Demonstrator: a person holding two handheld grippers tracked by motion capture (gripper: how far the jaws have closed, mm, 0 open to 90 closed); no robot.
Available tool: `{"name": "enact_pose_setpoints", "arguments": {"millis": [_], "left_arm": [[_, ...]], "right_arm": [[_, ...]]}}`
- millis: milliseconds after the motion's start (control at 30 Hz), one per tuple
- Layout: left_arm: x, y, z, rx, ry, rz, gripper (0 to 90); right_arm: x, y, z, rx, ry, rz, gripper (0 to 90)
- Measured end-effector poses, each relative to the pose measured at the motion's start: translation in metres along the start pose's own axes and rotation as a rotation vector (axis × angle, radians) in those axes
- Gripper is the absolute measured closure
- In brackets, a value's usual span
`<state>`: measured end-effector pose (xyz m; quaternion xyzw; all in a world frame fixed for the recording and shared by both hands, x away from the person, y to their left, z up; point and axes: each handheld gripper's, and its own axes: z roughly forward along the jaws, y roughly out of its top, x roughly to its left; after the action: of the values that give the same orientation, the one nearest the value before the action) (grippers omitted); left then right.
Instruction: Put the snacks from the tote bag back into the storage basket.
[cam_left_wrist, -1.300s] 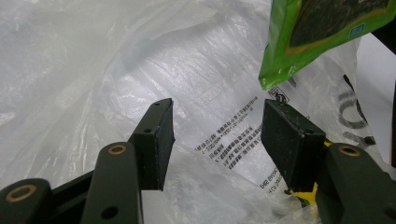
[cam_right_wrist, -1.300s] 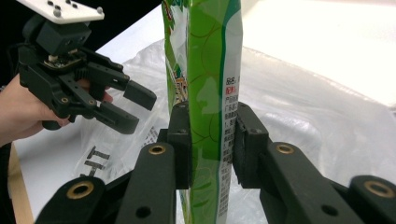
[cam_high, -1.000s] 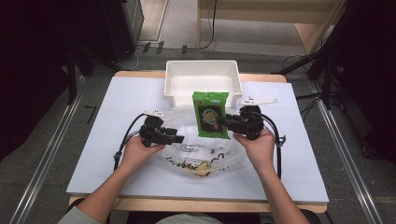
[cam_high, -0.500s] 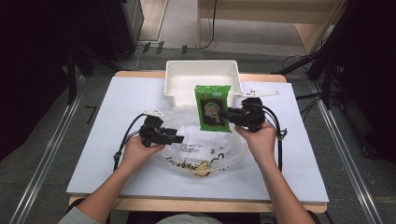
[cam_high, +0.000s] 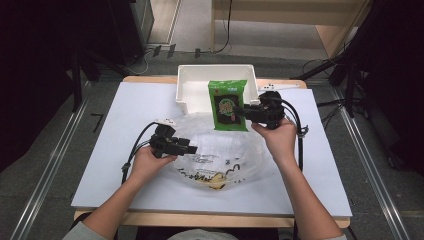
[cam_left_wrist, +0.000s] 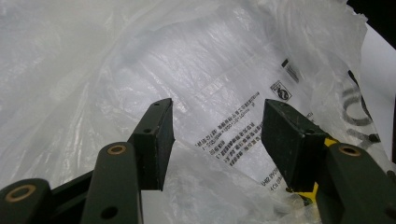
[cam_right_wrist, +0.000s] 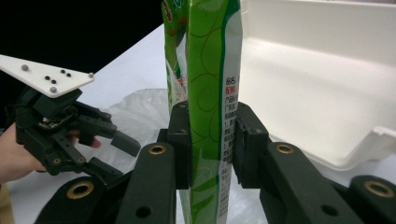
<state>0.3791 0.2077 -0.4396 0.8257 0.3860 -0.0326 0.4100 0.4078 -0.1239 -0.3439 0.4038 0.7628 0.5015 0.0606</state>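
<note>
A: What is seen nearest the table's front edge?

B: A clear plastic bag with black print is spread on the white table, at about six o'clock from the table's middle. At nine o'clock of the bag, the left gripper is held level and pointed toward three o'clock. In the left gripper view, its jaws are seen standing apart, with crinkled bag film lying beyond and between them; no film is pinched by the pads.

A: And the right gripper?

B: The right gripper is found farther back, at about one o'clock of the bag, and is pointed toward nine o'clock. A green snack packet is clamped between its jaws. In the right gripper view, the packet is seen upright and edge-on, with both pads pressed against its sides. It is held clear of the table, above the bag's far edge.

A: What is placed beyond that?

B: A white rectangular tray is set at twelve o'clock, at the table's far edge. The packet's top is seen in front of the tray's near wall. In the right gripper view the tray's wall is shown just behind the packet.
</note>
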Motion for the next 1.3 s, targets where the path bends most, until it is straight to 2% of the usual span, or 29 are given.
{"name": "enact_pose_setpoints", "arguments": {"millis": [367, 533, 767, 967, 1300], "left_arm": [[0.0, 0.0, -0.001, 0.0, 0.004, -0.003, 45.2], [0.0, -0.001, -0.001, 0.006, 0.008, -0.004, 45.1], [-0.001, -0.001, 0.0, 0.007, 0.002, 0.0, 45.0], [-0.001, -0.001, 0.0, 0.008, 0.0, 0.005, 44.9], [-0.001, -0.001, 0.003, 0.017, -0.002, 0.005, 44.9]], "right_arm": [[-0.005, 0.02, -0.002, -0.022, -0.013, 0.0, 73.5], [-0.009, 0.029, -0.003, -0.038, -0.039, 0.001, 73.6], [-0.017, 0.043, 0.0, -0.033, -0.073, -0.002, 73.6], [-0.021, 0.056, 0.006, -0.036, -0.098, -0.003, 73.7], [-0.028, 0.067, 0.021, -0.036, -0.122, 0.013, 73.7]]}}
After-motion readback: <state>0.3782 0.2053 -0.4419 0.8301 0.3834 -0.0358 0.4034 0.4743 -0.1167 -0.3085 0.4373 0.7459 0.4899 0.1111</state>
